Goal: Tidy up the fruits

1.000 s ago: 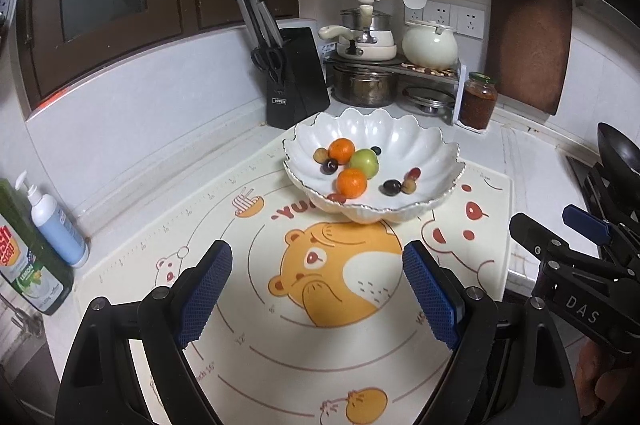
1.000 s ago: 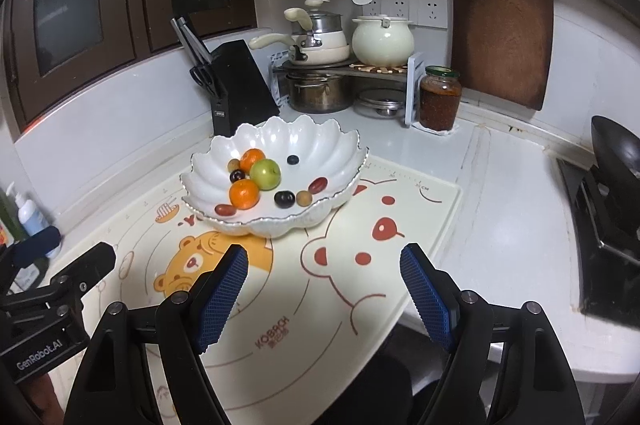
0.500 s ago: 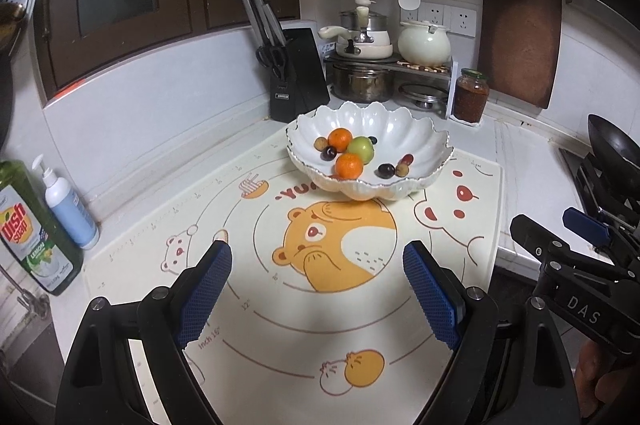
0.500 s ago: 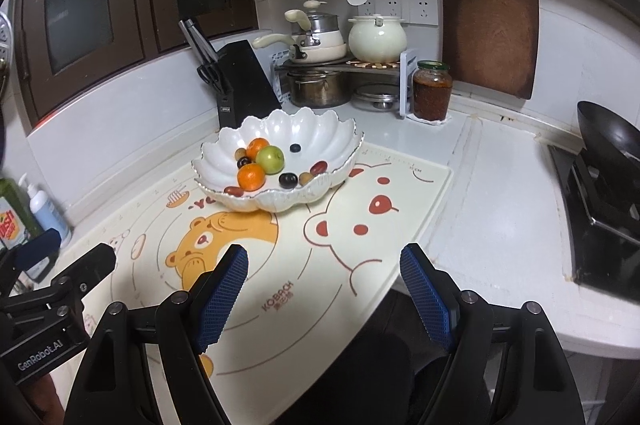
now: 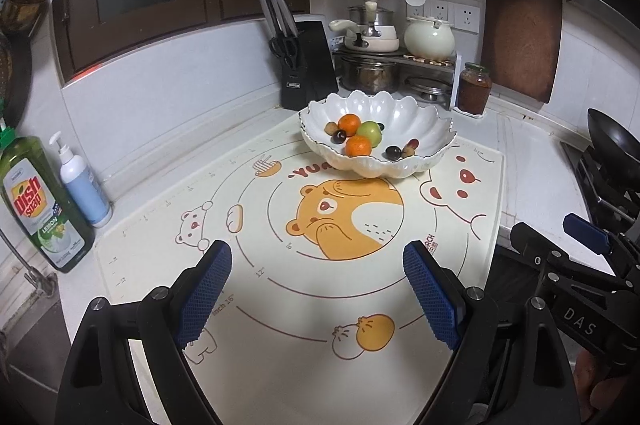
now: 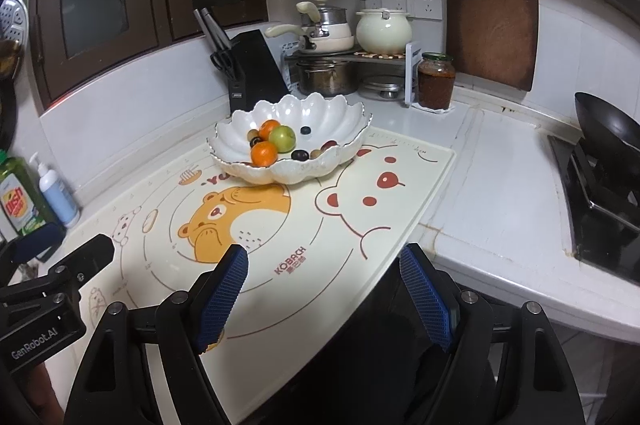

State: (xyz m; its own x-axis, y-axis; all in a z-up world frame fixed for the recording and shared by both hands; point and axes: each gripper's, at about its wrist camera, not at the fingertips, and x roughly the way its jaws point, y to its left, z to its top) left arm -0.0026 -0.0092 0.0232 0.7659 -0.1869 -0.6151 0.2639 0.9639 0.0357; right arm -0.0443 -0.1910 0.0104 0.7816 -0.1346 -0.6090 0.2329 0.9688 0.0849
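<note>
Where counter [image 5: 532,161] turns: bear mat [image 5: 304,289].

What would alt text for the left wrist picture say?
A white scalloped bowl holding two oranges, a green fruit and small dark fruits sits on a bear-print mat. The open, empty left gripper frames the foreground.

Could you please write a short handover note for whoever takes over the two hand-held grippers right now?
Left hand-held gripper: open, empty, above the printed mat.
Right hand-held gripper: open, empty, at the mat's near edge.
Fruit: two oranges, a green fruit and several small dark and brown fruits, all in the white scalloped bowl at the mat's far end.
Done: nothing is held; whether any sorting is complete cannot be told.
Left: approach the bowl and organize the fruit.
</note>
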